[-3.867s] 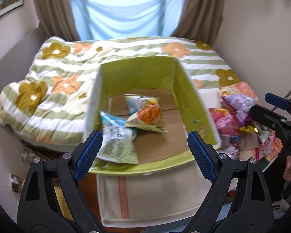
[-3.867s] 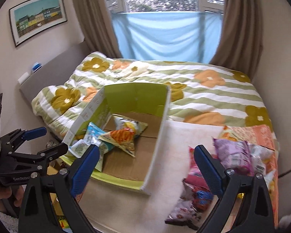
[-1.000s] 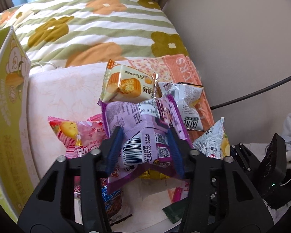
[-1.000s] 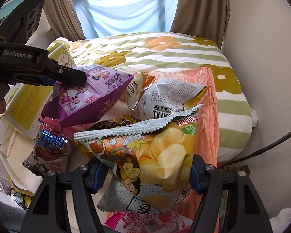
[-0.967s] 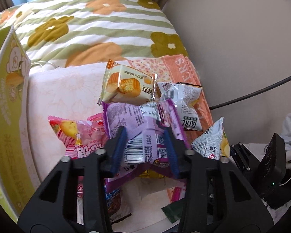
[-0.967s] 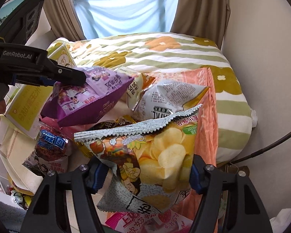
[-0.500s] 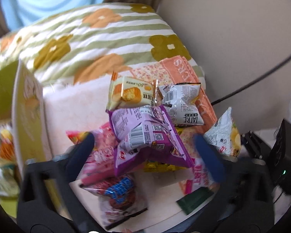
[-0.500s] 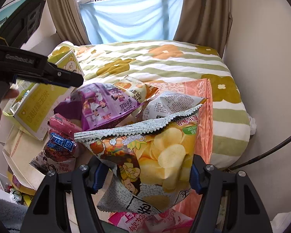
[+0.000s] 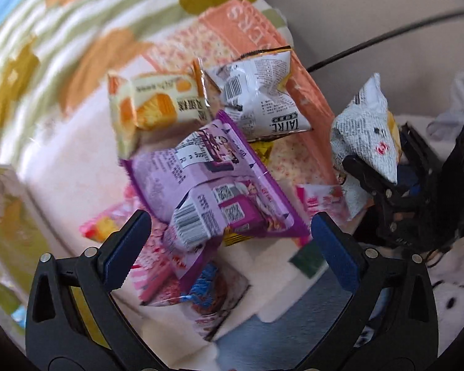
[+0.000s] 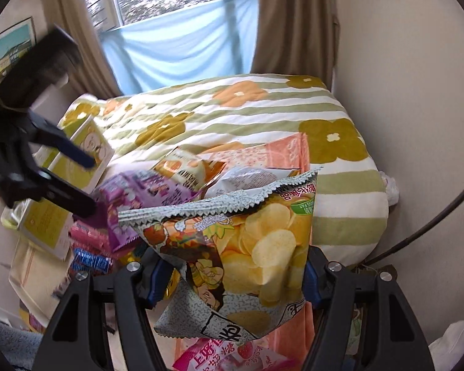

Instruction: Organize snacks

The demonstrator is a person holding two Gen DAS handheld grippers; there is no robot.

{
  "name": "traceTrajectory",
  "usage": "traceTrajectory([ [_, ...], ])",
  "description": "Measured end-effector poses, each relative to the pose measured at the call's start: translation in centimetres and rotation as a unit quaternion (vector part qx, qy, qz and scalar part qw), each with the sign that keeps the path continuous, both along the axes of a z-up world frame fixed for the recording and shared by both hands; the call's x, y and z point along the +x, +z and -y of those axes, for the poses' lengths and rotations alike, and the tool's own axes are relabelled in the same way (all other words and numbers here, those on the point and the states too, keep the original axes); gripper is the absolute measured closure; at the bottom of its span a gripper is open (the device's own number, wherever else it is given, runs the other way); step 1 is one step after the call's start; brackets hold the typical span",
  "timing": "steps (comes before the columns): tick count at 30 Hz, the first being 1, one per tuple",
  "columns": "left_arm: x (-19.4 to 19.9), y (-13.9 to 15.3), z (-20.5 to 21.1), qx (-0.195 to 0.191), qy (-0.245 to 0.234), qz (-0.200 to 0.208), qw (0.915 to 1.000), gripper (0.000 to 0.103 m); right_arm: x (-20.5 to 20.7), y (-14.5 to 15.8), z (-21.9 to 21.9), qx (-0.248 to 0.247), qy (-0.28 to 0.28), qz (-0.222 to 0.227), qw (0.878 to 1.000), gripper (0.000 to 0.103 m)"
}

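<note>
The right gripper [image 10: 232, 281] pinches a crinkled grey-and-yellow potato-chip bag [image 10: 238, 247] with Chinese print above the heap. The left gripper's [image 9: 229, 244] fingers stand spread over a glossy purple barcoded snack packet [image 9: 213, 191]; a white packet [image 9: 263, 99] reads "TATRE".

Flowered striped quilt [image 10: 232, 114], brown curtains [image 10: 294, 21], framed picture [image 10: 6, 52], black cable [image 9: 371, 41]

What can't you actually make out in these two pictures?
- Green box, right wrist view: the left gripper and the frame edge cover it, so its contents are hidden.
- Snacks under the purple bag, left wrist view: mostly covered, and blurred.
- Right gripper fingers: the chip bag hides their pads.
- Print on the white bag, left wrist view: too small to read.
</note>
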State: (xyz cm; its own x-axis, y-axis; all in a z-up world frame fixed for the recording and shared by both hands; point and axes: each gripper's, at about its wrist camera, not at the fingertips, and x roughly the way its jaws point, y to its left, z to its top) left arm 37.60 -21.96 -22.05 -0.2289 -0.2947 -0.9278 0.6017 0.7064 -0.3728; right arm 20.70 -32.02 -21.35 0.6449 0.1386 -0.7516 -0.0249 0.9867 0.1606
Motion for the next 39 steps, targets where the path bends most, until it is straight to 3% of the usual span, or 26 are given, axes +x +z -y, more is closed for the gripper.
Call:
traceTrajectory([
  [3, 1.8, -2.1, -0.1, -0.010, 0.026, -0.063, 0.9976, 0.001, 0.5, 0.1, 0.5, 0.000, -0.018, 0.000, 1.000, 0.039],
  [8, 2.6, -5.0, 0.5, 0.021, 0.021, -0.087, 0.9957, 0.001, 1.4, -0.6, 1.0, 0.000, -0.040, -0.009, 0.999, 0.039],
  [15, 2.4, -6.7, 0.9, 0.001, 0.028, -0.125, 0.9918, 0.001, 2.1, -0.9, 0.7, -0.013, -0.042, -0.015, 0.999, 0.039],
  [22, 0.4, -7.2, 0.7, 0.005, 0.019, -0.125, 0.9920, 0.029, 1.9, -0.8, 0.5, -0.015, -0.042, -0.016, 0.999, 0.039],
  [29, -2.2, -5.4, -0.3, -0.021, 0.035, -0.085, 0.9955, 0.037, 1.6, -0.8, 0.4, -0.016, -0.034, -0.014, 0.999, 0.039],
  [39, -4.8, -3.4, -3.9, -0.083, 0.101, -0.071, 0.9889, 0.056, 0.6, 0.0, 0.0, -0.019, -0.009, -0.004, 1.000, 0.039],
])
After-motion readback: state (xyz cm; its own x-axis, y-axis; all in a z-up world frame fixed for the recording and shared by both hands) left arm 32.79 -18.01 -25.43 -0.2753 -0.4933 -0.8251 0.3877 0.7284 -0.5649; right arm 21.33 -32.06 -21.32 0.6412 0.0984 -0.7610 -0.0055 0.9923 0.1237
